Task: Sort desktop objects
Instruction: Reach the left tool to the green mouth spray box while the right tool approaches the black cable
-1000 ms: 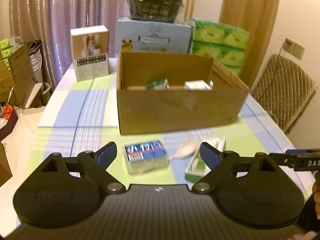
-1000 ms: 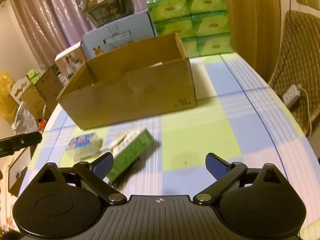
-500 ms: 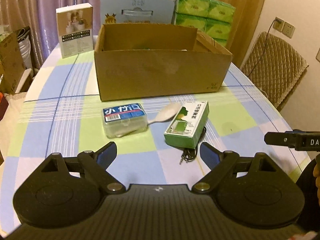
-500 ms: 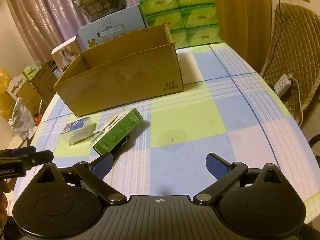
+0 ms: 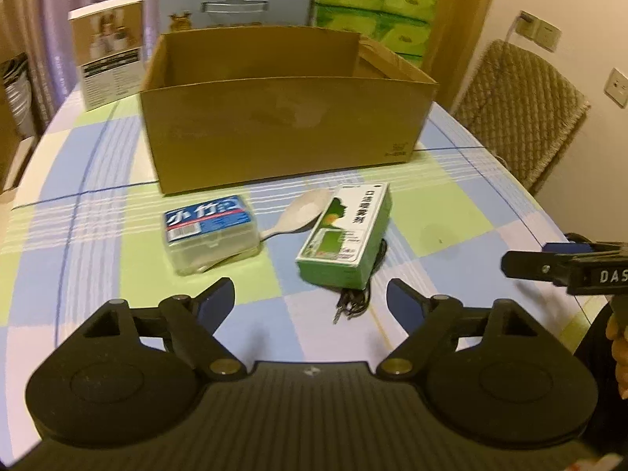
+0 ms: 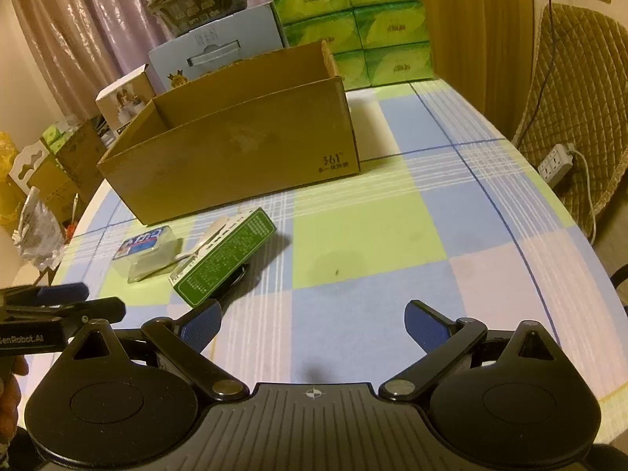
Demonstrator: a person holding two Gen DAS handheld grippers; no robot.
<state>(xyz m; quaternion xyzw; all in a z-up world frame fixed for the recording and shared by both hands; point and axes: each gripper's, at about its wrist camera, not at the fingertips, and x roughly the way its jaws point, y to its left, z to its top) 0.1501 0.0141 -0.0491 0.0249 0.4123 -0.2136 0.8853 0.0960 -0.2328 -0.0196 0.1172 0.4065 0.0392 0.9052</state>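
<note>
Both claws drawn back from cardboard box [image 5: 290, 133] — higher view

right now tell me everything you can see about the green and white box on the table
The green and white box is a small, closed cardboard carton with a white printed top and green sides covered in fine print. It lies flat on the checked tablecloth, in front of the large open cardboard box and apart from it. A white spoon lies against its left side, and a black cable pokes out from under its near end. Neither claw touches it.
</note>
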